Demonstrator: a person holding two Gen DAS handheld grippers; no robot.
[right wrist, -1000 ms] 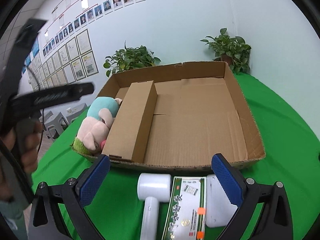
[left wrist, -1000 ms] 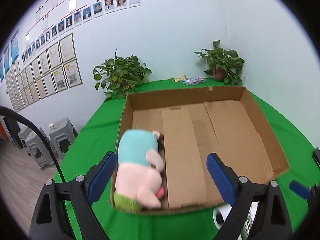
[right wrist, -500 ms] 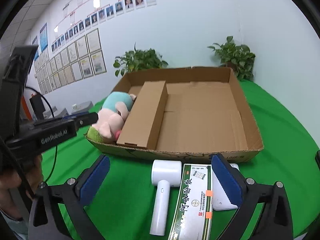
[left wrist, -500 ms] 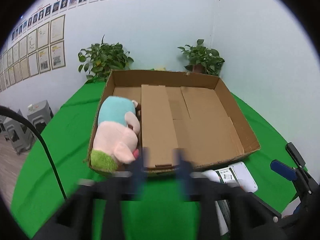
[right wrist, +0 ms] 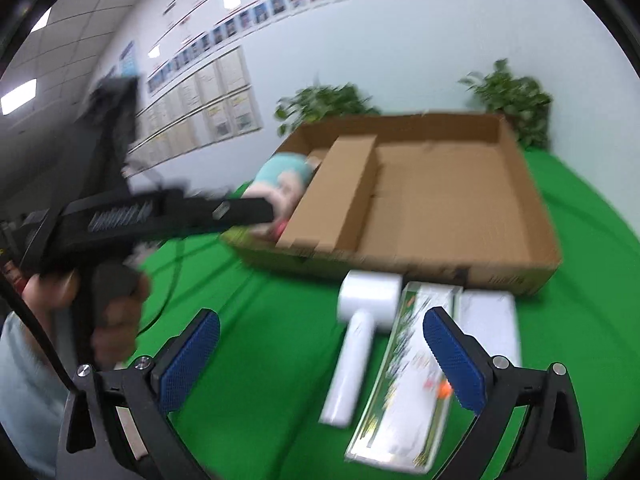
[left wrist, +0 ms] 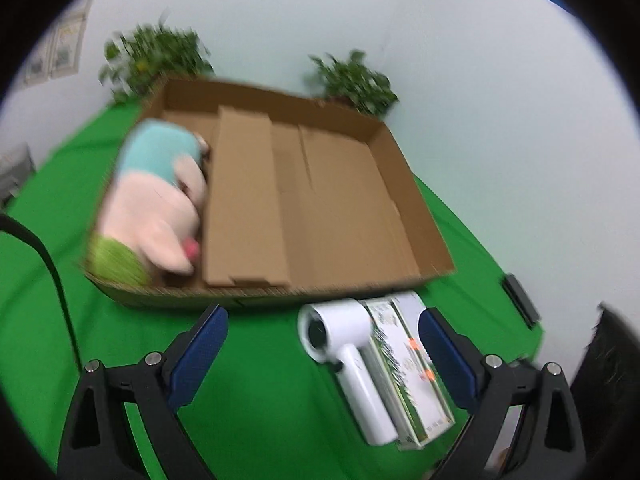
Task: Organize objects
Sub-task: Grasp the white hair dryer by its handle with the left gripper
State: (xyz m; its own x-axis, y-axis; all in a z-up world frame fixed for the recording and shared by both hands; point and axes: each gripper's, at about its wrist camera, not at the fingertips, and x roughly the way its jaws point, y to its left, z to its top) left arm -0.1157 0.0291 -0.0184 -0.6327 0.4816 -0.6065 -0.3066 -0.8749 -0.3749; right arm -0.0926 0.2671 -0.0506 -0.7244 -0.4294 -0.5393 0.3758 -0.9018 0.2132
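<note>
Both claws hang released: the left claw (left wrist: 322, 344) is spreading wider, empty, and the right claw (right wrist: 320, 354) grips nothing, above the white hair dryer (left wrist: 348, 356) and green box (right wrist: 404, 376) on the green worktop (left wrist: 248, 380), near the cardboard tray (right wrist: 516, 272) with the plush toy (left wrist: 156, 196).

One cardboard box (left wrist: 400, 184); one plush toy (left wrist: 154, 200); one white dryer (left wrist: 344, 344); one green carton (left wrist: 404, 364); two plants (left wrist: 154, 58).

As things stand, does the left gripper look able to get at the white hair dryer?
Probably yes: the left gripper, jaws opening and empty, faces the white hair dryer, which lies uncovered on the green cloth beside the green box.
</note>
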